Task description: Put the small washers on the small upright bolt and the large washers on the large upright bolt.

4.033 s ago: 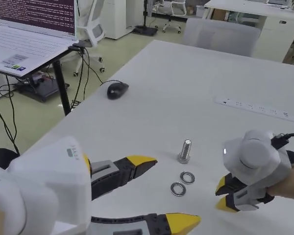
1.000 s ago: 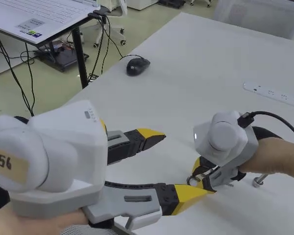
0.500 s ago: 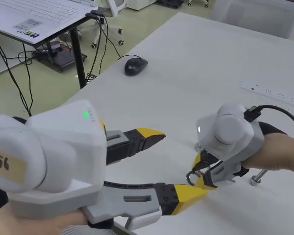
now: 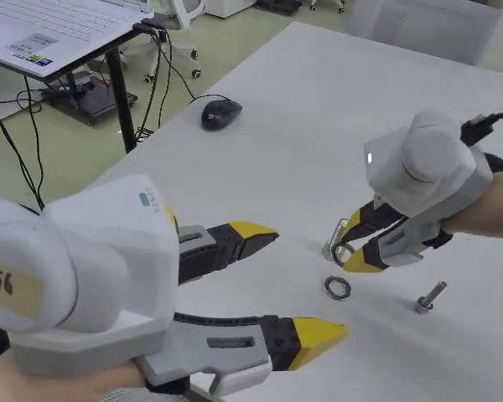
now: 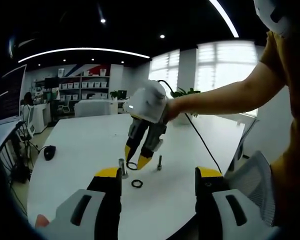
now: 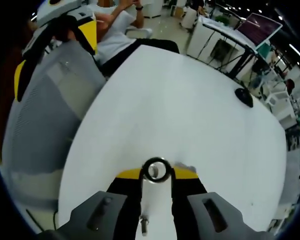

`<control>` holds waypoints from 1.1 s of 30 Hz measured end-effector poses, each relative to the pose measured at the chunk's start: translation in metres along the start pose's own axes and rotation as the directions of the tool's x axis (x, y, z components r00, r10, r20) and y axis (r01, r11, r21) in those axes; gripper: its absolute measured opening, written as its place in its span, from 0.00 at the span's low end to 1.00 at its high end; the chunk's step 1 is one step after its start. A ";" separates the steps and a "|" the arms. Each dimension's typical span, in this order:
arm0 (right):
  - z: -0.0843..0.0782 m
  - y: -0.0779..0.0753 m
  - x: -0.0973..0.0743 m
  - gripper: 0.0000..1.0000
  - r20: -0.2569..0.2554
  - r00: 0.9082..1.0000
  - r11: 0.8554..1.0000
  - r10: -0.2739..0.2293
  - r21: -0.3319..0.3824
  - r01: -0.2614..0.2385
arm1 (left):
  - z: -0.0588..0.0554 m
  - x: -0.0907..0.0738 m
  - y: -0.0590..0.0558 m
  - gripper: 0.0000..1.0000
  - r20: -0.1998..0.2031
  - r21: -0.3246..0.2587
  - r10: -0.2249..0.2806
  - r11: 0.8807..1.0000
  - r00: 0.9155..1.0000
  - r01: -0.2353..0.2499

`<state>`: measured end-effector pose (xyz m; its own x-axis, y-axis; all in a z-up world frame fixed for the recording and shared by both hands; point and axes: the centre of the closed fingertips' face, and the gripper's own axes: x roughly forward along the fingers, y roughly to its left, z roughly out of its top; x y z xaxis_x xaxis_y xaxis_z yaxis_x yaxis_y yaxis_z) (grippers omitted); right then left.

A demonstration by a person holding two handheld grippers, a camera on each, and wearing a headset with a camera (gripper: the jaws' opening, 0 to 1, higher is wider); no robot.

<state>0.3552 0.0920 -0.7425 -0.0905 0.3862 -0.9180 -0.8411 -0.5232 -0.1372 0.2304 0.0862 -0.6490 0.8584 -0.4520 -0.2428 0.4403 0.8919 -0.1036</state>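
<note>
Office floor and trailing cables show past the desk's (image 4: 318, 109) left edge, where a laptop (image 4: 59, 29) sits on a stand, and a black mouse (image 4: 221, 113) lies on the white top at the far left. Close to the person, the left hand-held gripper (image 4: 306, 283) hovers over the near edge with its yellow-tipped jaws spread wide and nothing between them. To the right of it, the right hand-held gripper (image 4: 350, 254) points down and left at the middle of the desk, its tips pinching a washer (image 6: 155, 170) by the rim, so the ring stands on edge between them. That held washer hangs just beside the top of a bolt (image 4: 334, 237) that stands on its head on the desk. From here I cannot tell whether ring and bolt touch, and the ring is not over the thread. A second washer (image 4: 338, 288) lies flat on the desk just near of the bolt, apart from both grippers. Further right, a smaller bolt (image 4: 430, 297) rests on the desk, seemingly tipped on its side in the head view, though the left gripper view leaves that unclear. The right gripper view catches the left gripper's spread jaws up in its left corner.
</note>
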 end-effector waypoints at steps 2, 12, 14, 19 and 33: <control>0.000 -0.009 -0.004 0.21 -0.003 1.000 1.000 -0.018 0.003 0.018 | 0.001 0.000 0.001 0.58 0.002 0.000 0.001 1.000 1.000 -0.001; -0.004 -0.042 0.003 0.21 -0.042 0.998 0.999 -0.041 0.011 0.041 | 0.006 0.002 0.005 0.58 0.015 -0.007 0.017 1.000 1.000 -0.017; -0.006 -0.044 0.008 0.21 -0.053 0.998 0.999 -0.030 0.013 0.031 | 0.005 0.002 0.006 0.58 0.014 -0.007 0.017 1.000 1.000 -0.017; -0.008 -0.045 0.016 0.21 -0.075 0.997 1.000 -0.015 0.008 0.015 | 0.005 0.002 0.007 0.58 0.018 -0.014 0.022 1.000 1.000 -0.022; -0.022 -0.043 0.035 0.22 -0.134 0.991 1.000 0.010 -0.012 -0.012 | 0.002 0.003 0.008 0.58 0.015 -0.024 0.016 1.000 1.000 -0.016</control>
<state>0.3995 0.1111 -0.7767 -0.0269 0.2752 -0.9610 -0.8336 -0.5368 -0.1304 0.2366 0.0918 -0.6481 0.8694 -0.4375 -0.2297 0.4201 0.8992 -0.1224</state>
